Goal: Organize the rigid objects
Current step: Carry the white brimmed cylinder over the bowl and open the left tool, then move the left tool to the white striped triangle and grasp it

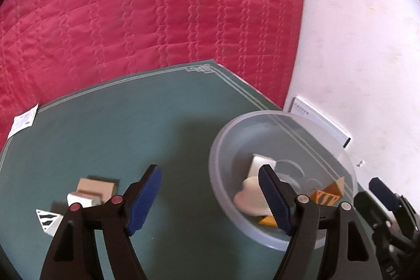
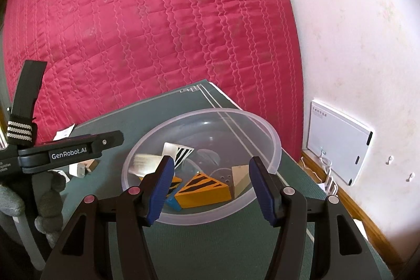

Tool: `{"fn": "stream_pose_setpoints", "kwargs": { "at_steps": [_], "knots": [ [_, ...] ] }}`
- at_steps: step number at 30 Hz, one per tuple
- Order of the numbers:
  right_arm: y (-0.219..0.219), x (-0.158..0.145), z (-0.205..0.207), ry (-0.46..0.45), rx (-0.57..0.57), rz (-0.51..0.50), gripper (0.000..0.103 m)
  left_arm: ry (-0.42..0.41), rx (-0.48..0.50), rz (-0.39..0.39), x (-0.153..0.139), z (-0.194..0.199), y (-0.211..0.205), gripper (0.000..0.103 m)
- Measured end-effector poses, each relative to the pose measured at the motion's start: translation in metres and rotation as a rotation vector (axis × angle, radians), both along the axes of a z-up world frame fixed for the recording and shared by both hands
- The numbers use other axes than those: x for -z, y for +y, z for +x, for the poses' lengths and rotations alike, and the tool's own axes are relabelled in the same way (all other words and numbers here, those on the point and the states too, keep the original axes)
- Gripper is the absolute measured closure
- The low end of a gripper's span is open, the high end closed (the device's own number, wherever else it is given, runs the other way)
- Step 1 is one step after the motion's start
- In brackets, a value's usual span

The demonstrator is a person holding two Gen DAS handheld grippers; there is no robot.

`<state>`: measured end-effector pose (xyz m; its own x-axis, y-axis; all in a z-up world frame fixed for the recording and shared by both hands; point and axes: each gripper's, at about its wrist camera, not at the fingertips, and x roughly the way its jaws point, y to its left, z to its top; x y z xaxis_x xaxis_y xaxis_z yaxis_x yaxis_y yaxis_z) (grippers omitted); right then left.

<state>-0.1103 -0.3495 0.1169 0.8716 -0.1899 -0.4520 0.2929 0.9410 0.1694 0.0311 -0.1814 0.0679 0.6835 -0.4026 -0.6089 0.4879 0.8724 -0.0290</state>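
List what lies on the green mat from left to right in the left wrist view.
Paper slip → striped white wedge → white block → tan block → clear bowl.

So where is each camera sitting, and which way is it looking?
Left wrist: sits on the left gripper, looking down over the green mat toward the red quilt; its own open fingers show, the right gripper at the edge.
Right wrist: sits on the right gripper, looking into the clear bowl; the left gripper shows beside a grey glove.
Both share bowl, mat and quilt.
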Motion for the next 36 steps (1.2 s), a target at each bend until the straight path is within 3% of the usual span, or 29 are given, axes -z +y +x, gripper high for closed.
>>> {"fn": "stream_pose_setpoints", "kwargs": {
  "at_steps": [16, 36],
  "knots": [
    [0.007, -0.003, -0.001, 0.002, 0.000, -0.033, 0.041, -0.035, -0.065, 0.048, 0.002, -0.009, 0.024, 0.016],
    [0.028, -0.004, -0.005, 0.013, -0.003, -0.107, 0.040, -0.039, -0.255, 0.034, 0.002, -0.005, 0.120, 0.014]
  ]
}}
